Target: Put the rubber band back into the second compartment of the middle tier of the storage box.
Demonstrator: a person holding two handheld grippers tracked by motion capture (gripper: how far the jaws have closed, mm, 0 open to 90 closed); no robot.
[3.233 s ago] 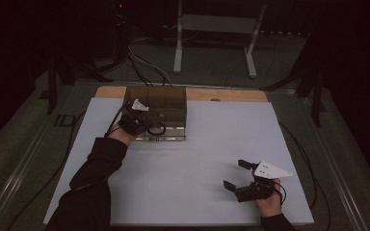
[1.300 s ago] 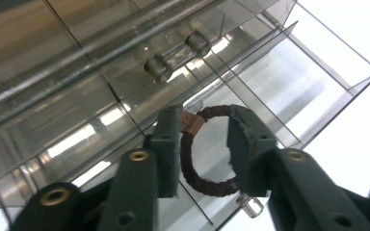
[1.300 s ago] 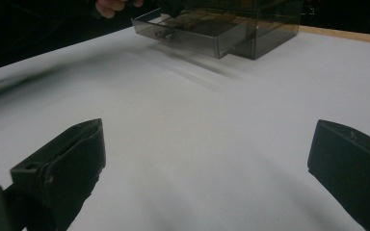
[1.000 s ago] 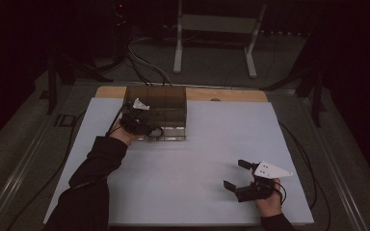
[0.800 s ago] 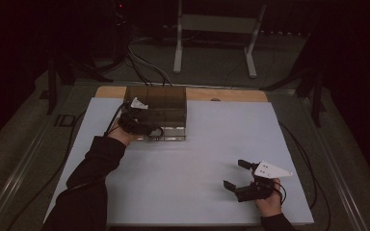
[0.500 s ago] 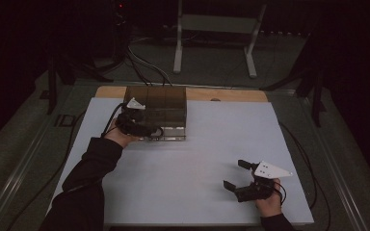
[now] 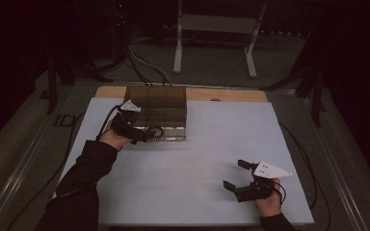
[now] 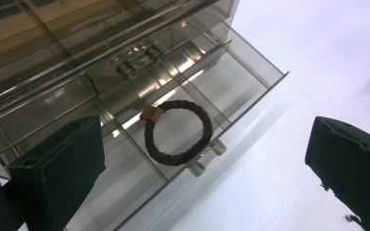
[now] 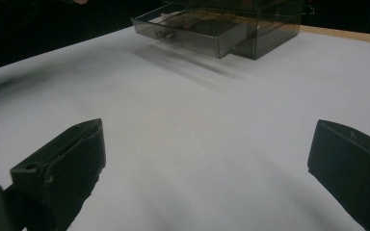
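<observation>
Change: the left gripper (image 7: pixel 144 134) is drawn back slightly from the drawer (image 8: pixel 250 62); its jaws have just been opening, nothing between them.
Hair tie (image 8: pixel 177 132): left flat in the drawer's middle compartment, just ahead of the spread jaws.
Right gripper (image 7: pixel 238 175): held open, empty, well apart.

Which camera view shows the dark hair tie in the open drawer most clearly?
The left gripper view: the hair tie lies flat in a drawer compartment, its brown joint visible. The high view shows a small dark ring. In the right gripper view I cannot make it out.
</observation>
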